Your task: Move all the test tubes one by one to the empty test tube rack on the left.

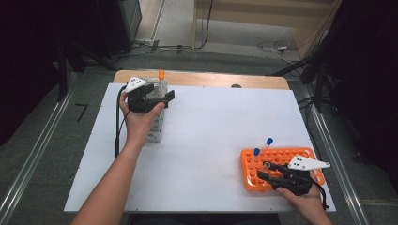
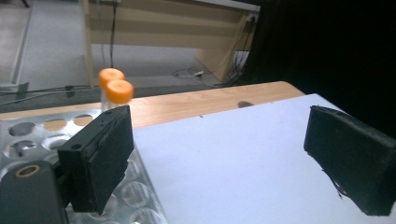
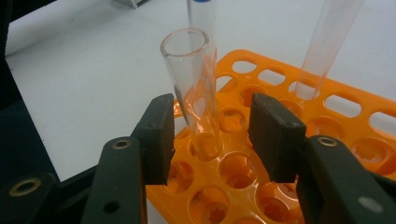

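At the far left of the white table top (image 1: 206, 136), we hold our left gripper (image 2: 219, 158) with its jaws spread wide and nothing between them, above a perforated silver metal rack (image 2: 32, 135). Two clear tubes with orange screw caps (image 2: 116, 89) stand upright at that rack's far end, just beyond the left jaw.

Moving right across bare white surface, we come to the orange plastic tube rack with round wells (image 3: 345, 116) near the table's right front corner. Our right gripper (image 3: 210, 135) hovers over it, jaws parted on either side of an open-topped clear glass test tube (image 3: 194, 88). This tube stands slightly tilted in a well, uncapped, with the orange showing through its wall; whether the pads touch it we cannot tell. Two clear tubes with blue caps (image 1: 262, 147) stand in wells farther back.

Beyond the table's wooden far edge (image 1: 202, 77) lie grey floor, loose cables (image 1: 274, 47), and dark curtains at both sides.
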Tool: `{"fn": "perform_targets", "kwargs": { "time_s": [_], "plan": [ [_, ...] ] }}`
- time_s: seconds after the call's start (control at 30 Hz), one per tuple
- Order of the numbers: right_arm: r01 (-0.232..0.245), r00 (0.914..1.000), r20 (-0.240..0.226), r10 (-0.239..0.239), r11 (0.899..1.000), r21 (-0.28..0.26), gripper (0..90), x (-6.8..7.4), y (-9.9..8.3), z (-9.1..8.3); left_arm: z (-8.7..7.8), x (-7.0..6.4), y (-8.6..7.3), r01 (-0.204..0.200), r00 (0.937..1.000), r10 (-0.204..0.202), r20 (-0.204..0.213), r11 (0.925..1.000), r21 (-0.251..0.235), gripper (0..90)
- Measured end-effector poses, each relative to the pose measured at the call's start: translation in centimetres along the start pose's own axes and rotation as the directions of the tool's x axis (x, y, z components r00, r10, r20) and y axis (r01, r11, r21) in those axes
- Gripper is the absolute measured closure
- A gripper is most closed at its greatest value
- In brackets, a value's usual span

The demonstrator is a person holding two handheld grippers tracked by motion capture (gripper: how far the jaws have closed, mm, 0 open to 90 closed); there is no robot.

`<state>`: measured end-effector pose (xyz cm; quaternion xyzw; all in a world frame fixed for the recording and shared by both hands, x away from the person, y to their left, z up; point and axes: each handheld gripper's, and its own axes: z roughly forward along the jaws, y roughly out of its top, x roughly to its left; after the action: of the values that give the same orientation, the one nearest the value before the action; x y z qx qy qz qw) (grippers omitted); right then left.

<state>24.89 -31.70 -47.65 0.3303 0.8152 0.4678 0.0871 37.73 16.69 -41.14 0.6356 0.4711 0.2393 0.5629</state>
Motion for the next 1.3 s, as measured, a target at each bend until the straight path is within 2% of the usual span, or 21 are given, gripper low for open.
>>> {"fn": "perform_targets", "kwargs": {
  "time_s": [0.17,0.33,0.43,0.6,0.73,0.9,1.0,1.1,1.3],
  "plan": [
    [0.003,1.0000,0.001,-0.003,1.000,0.003,56.4,0.0,-0.1,0.2,-1.5,-1.6,-0.9,-0.023,0.9994,0.022,0.027,0.9997,0.010,2.3],
    [0.015,0.9999,0.007,-0.015,1.000,0.006,61.3,0.1,-0.2,0.3,-2.9,-2.9,-1.7,-0.022,0.9985,0.021,0.050,0.9996,0.015,0.0],
    [0.028,0.9994,0.019,-0.028,1.000,0.004,62.6,0.3,-0.2,0.4,-3.8,-3.9,-2.3,-0.031,0.9973,0.029,0.067,0.9992,0.025,0.0],
    [0.052,0.9986,0.013,-0.052,0.999,0.000,71.7,0.4,-0.3,0.5,-4.8,-5.2,-3.4,-0.027,0.9945,0.022,0.102,0.9987,0.043,0.0],
    [0.054,0.9983,0.023,-0.054,0.999,0.000,73.3,0.5,-0.3,0.5,-5.3,-6.0,-3.7,-0.038,0.9927,0.032,0.116,0.9980,0.051,0.0],
    [0.049,0.9987,0.017,-0.049,0.998,-0.037,73.5,0.7,0.3,-0.1,-5.7,-7.2,-4.1,-0.044,0.9877,0.036,0.152,0.9978,0.050,0.0],
    [0.050,0.9983,0.032,-0.048,0.997,-0.063,73.6,1.0,0.8,-0.9,-6.0,-8.0,-4.4,-0.052,0.9842,0.041,0.172,0.9970,0.057,0.0],
    [0.048,0.9988,0.010,-0.047,0.995,-0.093,73.6,1.2,1.3,-1.6,-6.2,-8.8,-4.8,-0.064,0.9813,0.050,0.186,0.9958,0.067,0.0],
    [0.069,0.9968,-0.034,-0.073,0.992,-0.103,73.6,2.8,2.2,-1.7,-6.2,-10.9,-5.2,-0.098,0.9673,0.077,0.242,0.9922,0.077,0.0]
  ]
}}
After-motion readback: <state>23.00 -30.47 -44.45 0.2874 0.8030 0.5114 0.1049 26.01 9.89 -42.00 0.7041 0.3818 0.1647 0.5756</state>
